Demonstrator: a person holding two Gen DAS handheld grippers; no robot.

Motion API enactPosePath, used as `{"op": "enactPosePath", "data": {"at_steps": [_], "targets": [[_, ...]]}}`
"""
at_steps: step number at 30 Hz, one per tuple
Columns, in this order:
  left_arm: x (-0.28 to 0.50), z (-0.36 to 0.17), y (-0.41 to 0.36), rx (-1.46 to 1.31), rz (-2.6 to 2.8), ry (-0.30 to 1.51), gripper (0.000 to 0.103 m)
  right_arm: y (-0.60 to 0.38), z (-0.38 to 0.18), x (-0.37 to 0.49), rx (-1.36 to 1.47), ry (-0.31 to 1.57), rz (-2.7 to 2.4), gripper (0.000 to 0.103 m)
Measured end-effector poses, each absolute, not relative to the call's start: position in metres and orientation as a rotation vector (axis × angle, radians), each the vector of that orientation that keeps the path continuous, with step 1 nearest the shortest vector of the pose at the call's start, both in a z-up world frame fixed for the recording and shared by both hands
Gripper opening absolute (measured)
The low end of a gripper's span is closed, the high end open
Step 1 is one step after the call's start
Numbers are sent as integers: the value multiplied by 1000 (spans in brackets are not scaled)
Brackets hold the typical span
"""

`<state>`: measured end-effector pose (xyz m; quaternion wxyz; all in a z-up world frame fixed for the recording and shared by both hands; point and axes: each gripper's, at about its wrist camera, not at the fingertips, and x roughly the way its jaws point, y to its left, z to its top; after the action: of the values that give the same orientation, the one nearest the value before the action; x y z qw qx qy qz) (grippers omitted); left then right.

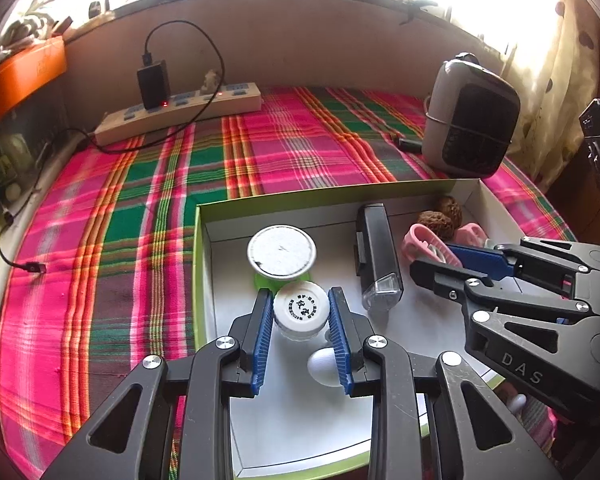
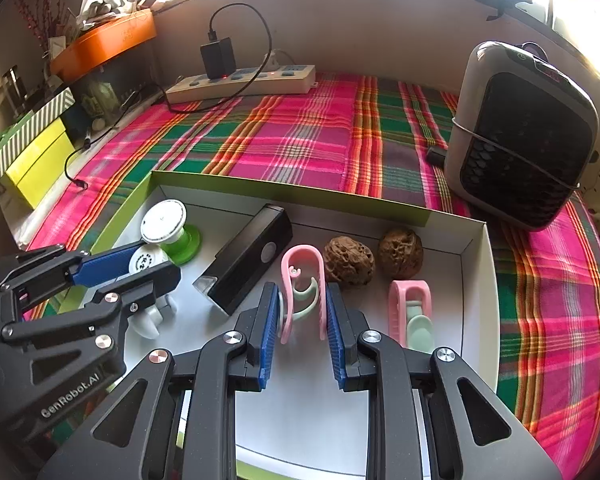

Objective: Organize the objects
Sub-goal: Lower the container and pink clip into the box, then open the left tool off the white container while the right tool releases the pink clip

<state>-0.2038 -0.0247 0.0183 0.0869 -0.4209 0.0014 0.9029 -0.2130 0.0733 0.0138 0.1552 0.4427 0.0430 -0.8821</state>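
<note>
White-capped jar (image 1: 301, 312) between left tool (image 1: 301, 334) pads, box (image 1: 204, 236)

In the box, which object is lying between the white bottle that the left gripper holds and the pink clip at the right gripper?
A black flashlight lies between the white bottle and the pink clip, seen best in the right wrist view.

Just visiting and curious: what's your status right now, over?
Left gripper shut on white-capped jar. Right gripper around pink clip, contact unclear. Both inside box. Black flashlight between them, over.
</note>
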Motion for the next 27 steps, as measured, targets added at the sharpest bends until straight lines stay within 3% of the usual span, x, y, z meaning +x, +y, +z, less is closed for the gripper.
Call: {"op": "enactPosePath", "data": {"at_steps": [27], "targets": [[-205, 18, -24, -1256, 2707, 19, 26, 70, 8, -214, 1289, 131, -2532, 24]]}}
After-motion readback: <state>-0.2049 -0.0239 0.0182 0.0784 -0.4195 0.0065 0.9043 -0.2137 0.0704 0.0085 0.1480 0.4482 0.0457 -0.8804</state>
